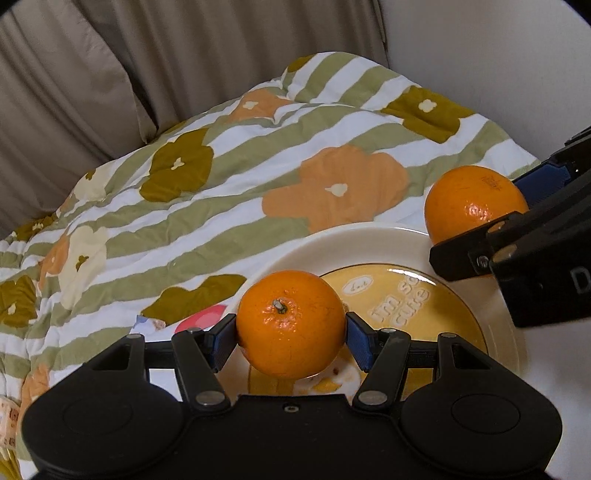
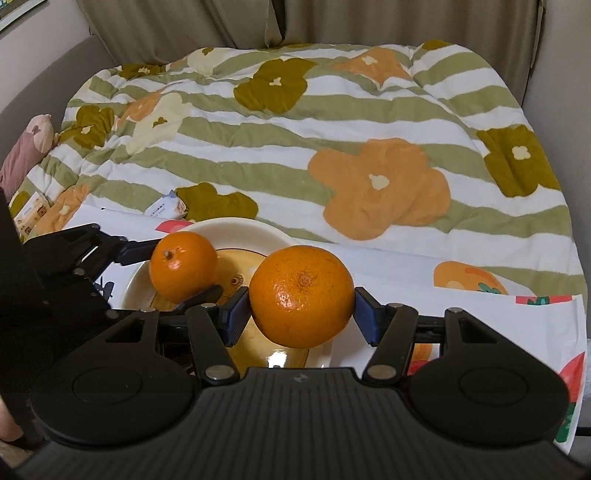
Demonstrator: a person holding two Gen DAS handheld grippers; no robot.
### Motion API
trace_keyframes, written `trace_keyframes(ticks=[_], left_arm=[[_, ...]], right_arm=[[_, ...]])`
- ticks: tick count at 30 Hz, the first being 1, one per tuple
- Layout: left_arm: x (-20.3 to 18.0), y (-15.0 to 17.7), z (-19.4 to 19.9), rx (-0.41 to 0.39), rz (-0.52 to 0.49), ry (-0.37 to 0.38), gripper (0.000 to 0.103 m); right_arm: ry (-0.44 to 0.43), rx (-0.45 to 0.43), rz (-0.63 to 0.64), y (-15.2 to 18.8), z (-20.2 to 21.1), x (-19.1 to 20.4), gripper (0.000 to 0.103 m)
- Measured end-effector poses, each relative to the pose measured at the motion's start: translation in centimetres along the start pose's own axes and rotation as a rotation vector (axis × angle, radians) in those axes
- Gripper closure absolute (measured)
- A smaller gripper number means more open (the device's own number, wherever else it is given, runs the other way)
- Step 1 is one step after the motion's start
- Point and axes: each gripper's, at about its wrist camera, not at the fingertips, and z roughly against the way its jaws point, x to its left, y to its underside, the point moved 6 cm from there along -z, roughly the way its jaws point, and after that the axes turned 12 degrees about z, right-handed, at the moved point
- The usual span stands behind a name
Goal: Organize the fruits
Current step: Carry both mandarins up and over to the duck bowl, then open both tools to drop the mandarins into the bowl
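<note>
Item 1: smaller orange (image 1: pixel 291 323), stem end up, held between the blue pads (image 1: pixel 223 341) of the left gripper (image 1: pixel 291 338); jaws closed onto its sides. It sits above the near left part of the plate (image 1: pixel 332 240).
Item 2: larger orange (image 2: pixel 301 295), held between the pads of the right gripper (image 2: pixel 301 314); jaws closed onto it, above the plate's right side.
Item 3: plate, cream rim, yellow centre with raised lettering, resting on a fruit-printed white cloth (image 2: pixel 498 325).
Surroundings: quilt (image 2: pixel 295 140), green-and-white stripes with orange and olive flowers, beyond the plate; beige curtain (image 2: pixel 332 22) behind; pink soft toy (image 2: pixel 27 144) at far left; small packet (image 2: pixel 166 207) near the plate's far edge.
</note>
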Motion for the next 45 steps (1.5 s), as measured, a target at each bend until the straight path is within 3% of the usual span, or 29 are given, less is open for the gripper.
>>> trace_keyframes(ticks=[4,7,8,17,31,37,40,41,45], left_arm=[[-0.5,-0.4,-0.5,-0.007,-0.021,-0.019,0.032],[-0.6,-0.8,0.5,-0.042,-0.051,-0.032,0.009],[-0.6,-0.8,0.9,-0.048,-0.055,-0.028,0.008],[2.2,1.0,4.2,-0.047,0.041,-0.038,0.008],[4.9,3.6,8.0,-0.035,0.197,-0.091,0.008],[5.1,4.2,8.7,-0.033,0.231,-0.107,0.008],[5.2,4.2,9.3,-0.04,0.249,-0.11,0.008],[5.3,4.3,9.5,-0.042,0.255,-0.111,0.008],[5.4,4.5,10.2,-0.051,0.275,-0.113,0.008]], right_arm=[[-0.001,0.002,0.011,0.1,-0.3,-0.4,0.028],[-0.007,0.005,0.012,0.1,-0.4,-0.6,0.028],[-0.01,0.005,0.01,0.1,-0.5,-0.6,0.028],[-0.035,0.001,0.066,-0.3,-0.7,0.3,0.029],[-0.018,-0.025,0.314,0.2,-3.6,3.5,0.028],[-0.022,-0.04,0.365,0.1,-4.0,4.3,0.028],[0.024,-0.072,0.39,0.2,-3.5,4.5,0.014],[0.048,-0.084,0.399,0.2,-3.2,4.5,0.001],[0.061,-0.116,0.39,0.2,-2.1,4.2,0.0]])
